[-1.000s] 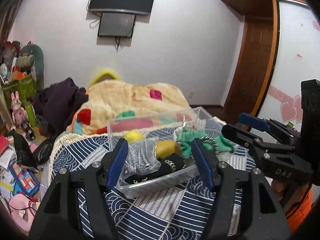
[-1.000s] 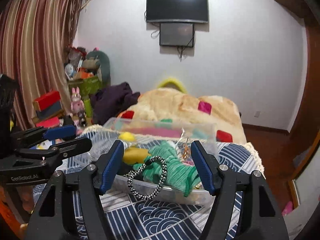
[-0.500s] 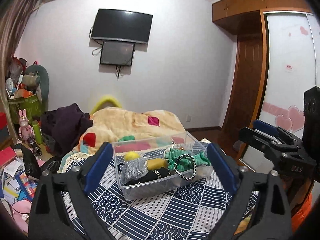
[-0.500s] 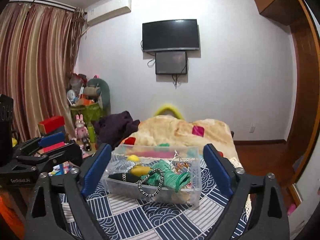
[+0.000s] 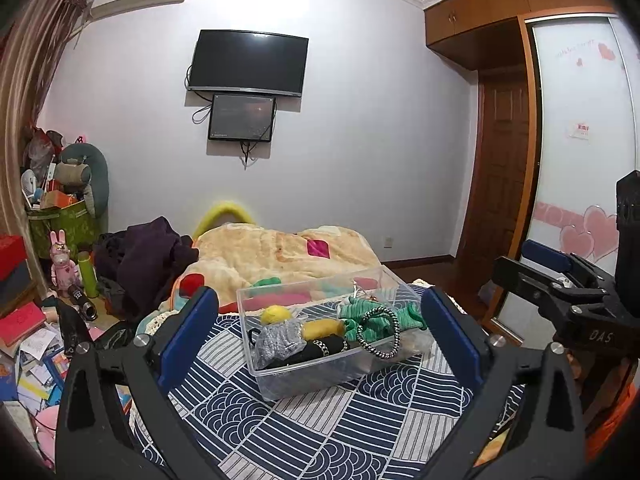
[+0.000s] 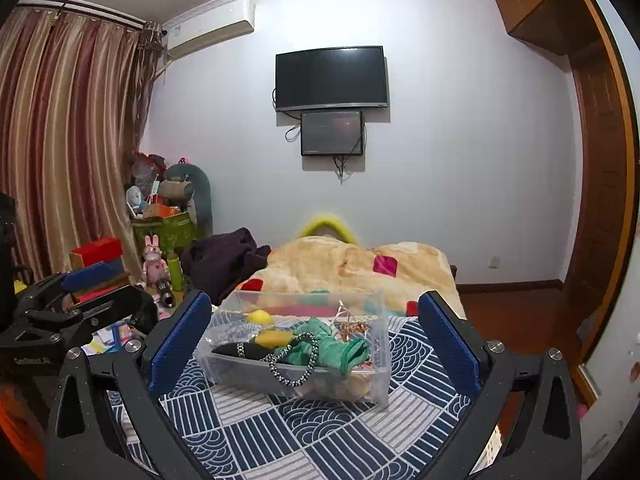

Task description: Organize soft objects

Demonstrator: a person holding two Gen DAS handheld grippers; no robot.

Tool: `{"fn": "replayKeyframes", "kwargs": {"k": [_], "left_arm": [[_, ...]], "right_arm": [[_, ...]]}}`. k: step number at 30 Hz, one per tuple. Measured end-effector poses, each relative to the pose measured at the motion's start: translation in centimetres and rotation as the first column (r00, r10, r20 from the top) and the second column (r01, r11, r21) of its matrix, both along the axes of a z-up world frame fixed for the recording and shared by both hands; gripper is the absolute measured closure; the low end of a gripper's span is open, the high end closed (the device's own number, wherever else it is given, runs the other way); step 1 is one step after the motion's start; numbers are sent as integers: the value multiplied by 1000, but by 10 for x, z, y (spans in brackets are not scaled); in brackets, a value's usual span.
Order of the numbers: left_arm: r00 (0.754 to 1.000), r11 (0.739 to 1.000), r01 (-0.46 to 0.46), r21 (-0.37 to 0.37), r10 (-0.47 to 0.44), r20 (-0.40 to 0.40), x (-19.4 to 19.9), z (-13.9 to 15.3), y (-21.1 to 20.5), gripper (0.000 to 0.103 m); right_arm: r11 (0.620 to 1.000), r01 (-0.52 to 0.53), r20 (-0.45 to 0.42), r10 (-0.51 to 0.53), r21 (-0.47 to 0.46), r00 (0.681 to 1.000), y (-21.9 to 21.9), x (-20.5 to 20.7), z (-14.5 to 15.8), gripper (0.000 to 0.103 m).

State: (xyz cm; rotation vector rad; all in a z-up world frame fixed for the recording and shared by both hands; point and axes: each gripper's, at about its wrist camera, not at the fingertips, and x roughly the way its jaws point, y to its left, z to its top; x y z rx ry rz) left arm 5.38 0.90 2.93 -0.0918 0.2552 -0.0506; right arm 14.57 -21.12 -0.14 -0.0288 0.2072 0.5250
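Seemingly the sorting is nearly done: soft items already fill the clear bin (image 5: 320,376) on the patterned bedspread (image 6: 320,432). Both the left gripper (image 5: 318,336) and right gripper (image 6: 314,340) hover with jaws spread wide, empty.

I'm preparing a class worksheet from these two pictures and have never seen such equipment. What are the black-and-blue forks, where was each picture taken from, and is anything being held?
No robot here: a person carries a two-fingered tool in each hand, each with its own camera. One picture looks along the left hand-held gripper, the other along the right hand-held gripper. Both are open and hold nothing. Ahead, on the blue patterned bedspread, stands a clear plastic box with soft things inside: green cloth, a speckled cord loop, yellow pieces.
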Motion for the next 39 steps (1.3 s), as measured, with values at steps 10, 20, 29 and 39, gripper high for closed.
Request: {"fn": "replayKeyframes", "kwargs": {"k": [10, 20, 29, 39], "left_arm": [[1000, 1000, 1, 16, -1, 3, 0, 1, 0, 0], [1000, 1000, -3, 17, 3, -8, 3, -2, 1, 0], [1000, 1000, 0, 18, 1, -8, 2, -3, 2, 0], [1000, 1000, -1, 21, 1, -10, 1, -4, 2, 0]], "right_arm": [[1000, -3, -14, 3, -4, 1000, -3, -1, -4, 0], [1000, -6, -20, 6, -6, 1000, -3, -2, -4, 0], [1000, -7, -24, 7, -6, 1000, -3, -2, -5, 0], [1000, -7, -25, 7, -7, 1000, -3, -2, -6, 0]]}}
